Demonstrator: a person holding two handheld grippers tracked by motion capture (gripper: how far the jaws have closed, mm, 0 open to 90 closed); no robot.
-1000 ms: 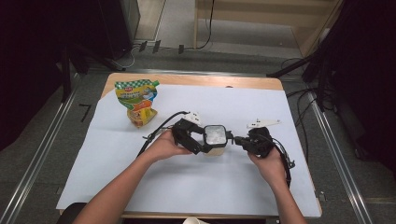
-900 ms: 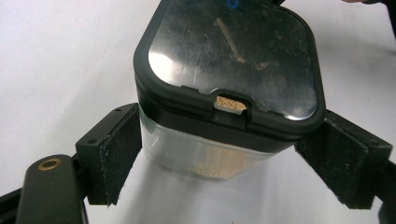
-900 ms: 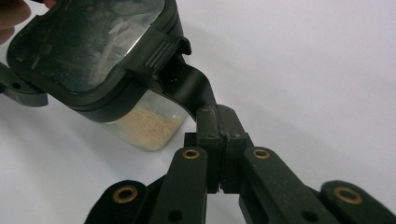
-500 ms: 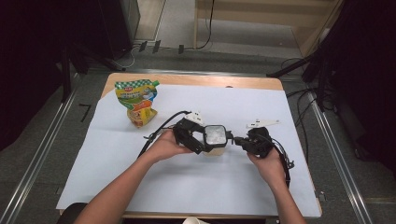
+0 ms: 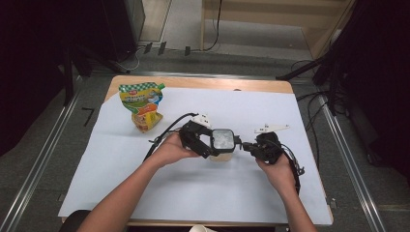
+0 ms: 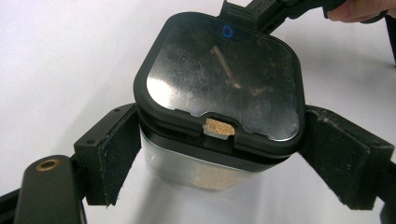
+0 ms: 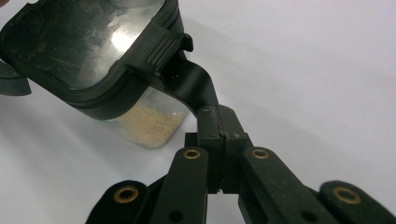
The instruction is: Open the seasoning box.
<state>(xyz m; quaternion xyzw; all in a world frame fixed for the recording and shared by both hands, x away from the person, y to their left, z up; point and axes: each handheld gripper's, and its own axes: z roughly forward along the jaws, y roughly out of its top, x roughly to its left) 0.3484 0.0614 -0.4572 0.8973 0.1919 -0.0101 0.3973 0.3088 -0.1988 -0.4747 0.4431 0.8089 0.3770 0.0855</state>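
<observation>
At the middle of the frame the left gripper point(image 5: 209, 143) clamps the container point(image 5: 223, 143), the right gripper point(image 7: 223, 127) pinches its latch strap point(image 7: 190, 83), closed tight, but the lid point(image 6: 223, 77) is still on.

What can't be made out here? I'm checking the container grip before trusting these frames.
- Container base: in the left gripper view the lid overhangs it, and the left gripper covers its sides.
- Strap end: in the right gripper view it disappears between the right gripper's closed jaws.
- Pouch print: too small to read in the high view.
- Container contents: a pale granular fill behind scuffed walls; kind unclear.
</observation>
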